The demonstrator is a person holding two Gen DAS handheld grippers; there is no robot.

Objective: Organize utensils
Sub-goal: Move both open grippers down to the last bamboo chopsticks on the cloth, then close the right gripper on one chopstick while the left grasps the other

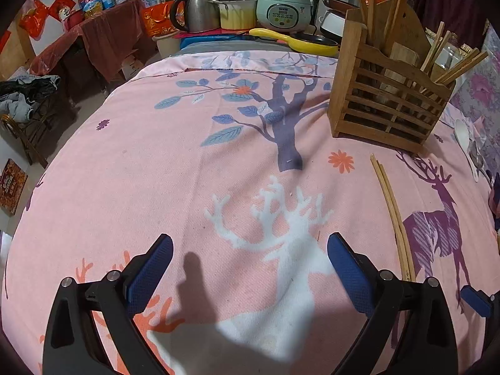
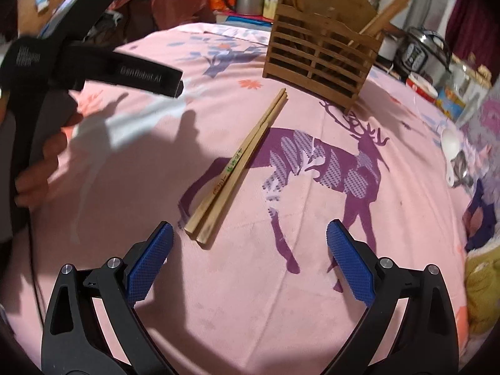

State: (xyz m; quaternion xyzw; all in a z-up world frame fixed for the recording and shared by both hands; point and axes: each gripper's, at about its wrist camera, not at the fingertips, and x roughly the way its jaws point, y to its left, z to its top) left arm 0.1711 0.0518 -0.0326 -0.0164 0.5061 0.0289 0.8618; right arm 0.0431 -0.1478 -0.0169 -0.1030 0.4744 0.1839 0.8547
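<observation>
Home kitchen, rice cooker (image 1: 285,7), kettle (image 1: 196,9), bamboo utensil rack (image 1: 390,87) w/ chopsticks

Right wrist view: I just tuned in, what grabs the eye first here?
A pair of wooden chopsticks lies loose on the pink deer-print cloth, just ahead of the open right tongs. Behind them stands a slatted wooden utensil holder already holding chopsticks. A white spoon rests far right.

Pink deer-print cloth (image 2: 250,281) covering the surface. Slatted wooden utensil holder (image 2: 318,59) standing at far side. Chopstick pair (image 2: 237,168) lying flat just in front of holder; white spoon (image 2: 450,147) off to holder's right.
</observation>
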